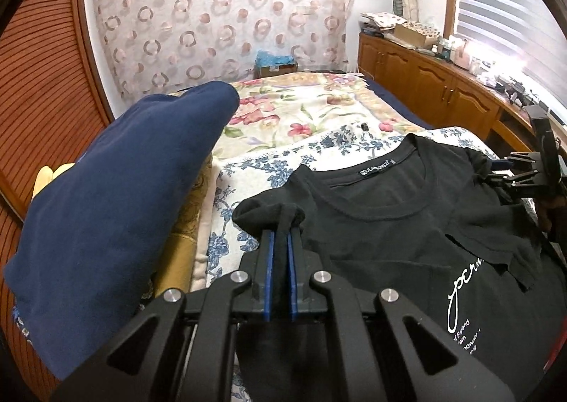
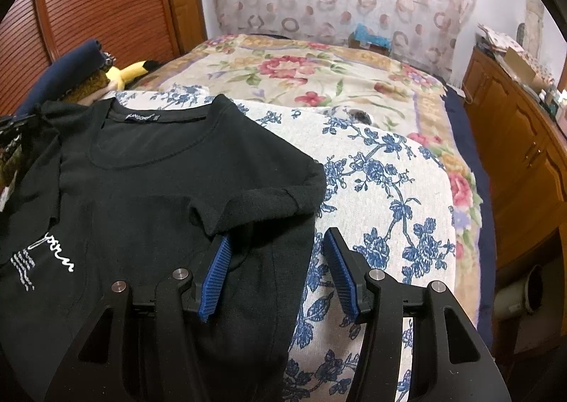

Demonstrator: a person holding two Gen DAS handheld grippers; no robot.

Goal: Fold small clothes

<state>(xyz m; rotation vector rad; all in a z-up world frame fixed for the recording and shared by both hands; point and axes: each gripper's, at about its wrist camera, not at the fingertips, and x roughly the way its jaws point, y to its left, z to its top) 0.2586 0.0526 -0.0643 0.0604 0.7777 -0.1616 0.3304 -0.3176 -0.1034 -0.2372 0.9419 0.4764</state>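
Observation:
A black T-shirt (image 1: 389,225) with white script lettering lies front up on a blue-flowered cloth (image 2: 382,189) on the bed. In the left wrist view my left gripper (image 1: 280,235) is shut on a bunched fold of the shirt's sleeve, lifted a little off the cloth. At the far right of that view is my right gripper (image 1: 496,170), by the other sleeve. In the right wrist view my right gripper (image 2: 278,260) stands open over the shirt's side edge. One blue pad (image 2: 214,271) rests on the black fabric under the folded sleeve (image 2: 269,196); the other hangs over the flowered cloth.
A dark blue garment (image 1: 124,207) is heaped at the left, with a yellow plush toy (image 2: 129,72) behind it. A flowered bedspread (image 2: 301,76) covers the far bed. Wooden cabinets (image 2: 524,140) line the right wall, a slatted wooden door (image 2: 99,1) the left. A cup (image 2: 521,292) lies on the floor.

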